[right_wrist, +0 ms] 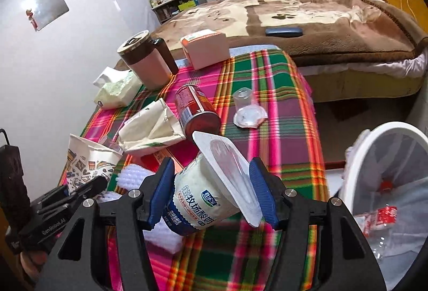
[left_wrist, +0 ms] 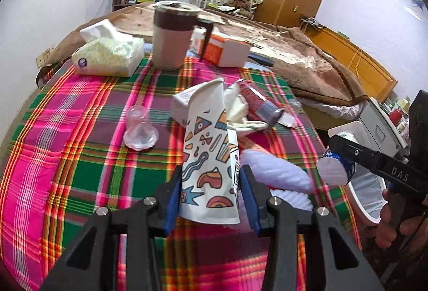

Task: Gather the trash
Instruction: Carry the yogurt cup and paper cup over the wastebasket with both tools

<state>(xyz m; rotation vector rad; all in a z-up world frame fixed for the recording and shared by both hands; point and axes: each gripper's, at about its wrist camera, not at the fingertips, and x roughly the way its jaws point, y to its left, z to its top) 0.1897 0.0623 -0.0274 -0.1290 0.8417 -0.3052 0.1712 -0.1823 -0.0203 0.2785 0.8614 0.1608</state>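
In the left wrist view my left gripper is shut on a flattened paper cup printed with coloured shapes, held above the plaid tablecloth. In the right wrist view my right gripper is shut on a white yogurt cup with a blue label, tilted, its peeled lid toward the right pad. The yogurt cup also shows at the right of the left view, near the white trash bin. That trash bin, lined and holding wrappers, stands to the right of the table.
On the cloth lie a red can, a crumpled paper bag, a clear plastic cup and a white fuzzy cloth. At the back stand a tissue pack, a lidded mug and an orange-white box. A bed lies beyond.
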